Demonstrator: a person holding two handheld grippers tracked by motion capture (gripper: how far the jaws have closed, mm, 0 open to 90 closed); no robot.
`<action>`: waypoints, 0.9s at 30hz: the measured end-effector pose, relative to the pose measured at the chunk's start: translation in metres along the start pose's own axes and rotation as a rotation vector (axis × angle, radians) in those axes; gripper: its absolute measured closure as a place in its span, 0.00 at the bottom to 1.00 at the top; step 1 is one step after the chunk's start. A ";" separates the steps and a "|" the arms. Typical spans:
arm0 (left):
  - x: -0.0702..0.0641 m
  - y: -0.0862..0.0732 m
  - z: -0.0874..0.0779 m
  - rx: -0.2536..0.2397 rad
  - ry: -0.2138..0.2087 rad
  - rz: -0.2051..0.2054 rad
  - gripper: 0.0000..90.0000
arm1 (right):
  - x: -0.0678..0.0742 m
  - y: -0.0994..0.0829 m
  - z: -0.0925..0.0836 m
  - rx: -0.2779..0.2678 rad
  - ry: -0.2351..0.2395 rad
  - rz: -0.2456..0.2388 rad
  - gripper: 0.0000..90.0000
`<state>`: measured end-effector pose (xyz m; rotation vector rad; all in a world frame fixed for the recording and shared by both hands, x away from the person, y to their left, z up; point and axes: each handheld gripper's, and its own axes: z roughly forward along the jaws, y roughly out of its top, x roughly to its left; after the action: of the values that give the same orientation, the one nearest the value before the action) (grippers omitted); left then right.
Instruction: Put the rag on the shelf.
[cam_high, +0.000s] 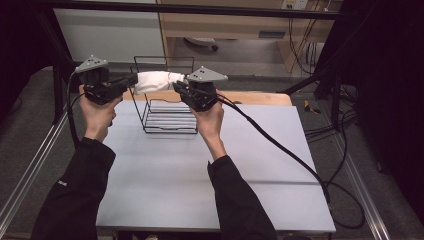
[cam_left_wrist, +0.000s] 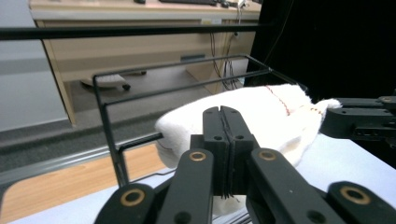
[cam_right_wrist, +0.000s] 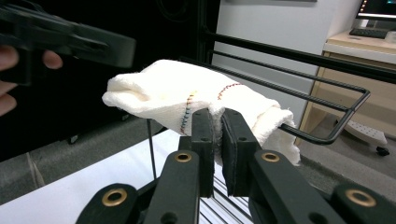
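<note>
A white cloth (cam_high: 155, 80) with coloured stitching hangs stretched between my two grippers, above a black wire rack (cam_high: 170, 122) at the back of the grey table (cam_high: 200, 170). My left gripper (cam_high: 132, 81) is at the cloth's left end. In the left gripper view its jaws (cam_left_wrist: 222, 116) stand pressed together, with cloth fibres in the seam and the cloth (cam_left_wrist: 261, 112) bunched behind them. My right gripper (cam_high: 179, 86) is shut on the cloth's right end, and in the right gripper view a fold of cloth (cam_right_wrist: 159, 88) sits pinched between its jaws (cam_right_wrist: 217, 116).
The rack's top rails (cam_right_wrist: 327, 88) run just behind and under the cloth. A wooden strip (cam_high: 260, 97) edges the table's far side. The right gripper's thick cable (cam_high: 280, 145) trails across the table to the right. A wooden desk (cam_left_wrist: 140, 42) stands beyond.
</note>
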<state>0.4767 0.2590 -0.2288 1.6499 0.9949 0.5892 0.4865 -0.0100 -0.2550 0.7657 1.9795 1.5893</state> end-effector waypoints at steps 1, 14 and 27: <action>-0.001 -0.001 0.001 0.008 -0.008 0.004 0.99 | 0.000 0.000 0.000 0.001 0.000 -0.001 0.94; -0.001 -0.021 0.010 0.034 -0.025 0.020 0.99 | 0.000 -0.004 0.000 0.015 0.004 0.004 0.91; 0.003 -0.030 0.022 0.054 -0.021 0.013 0.99 | -0.004 0.011 -0.010 0.016 0.057 0.025 0.84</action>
<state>0.4867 0.2522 -0.2643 1.7078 0.9930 0.5575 0.4836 -0.0183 -0.2424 0.7620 2.0323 1.6281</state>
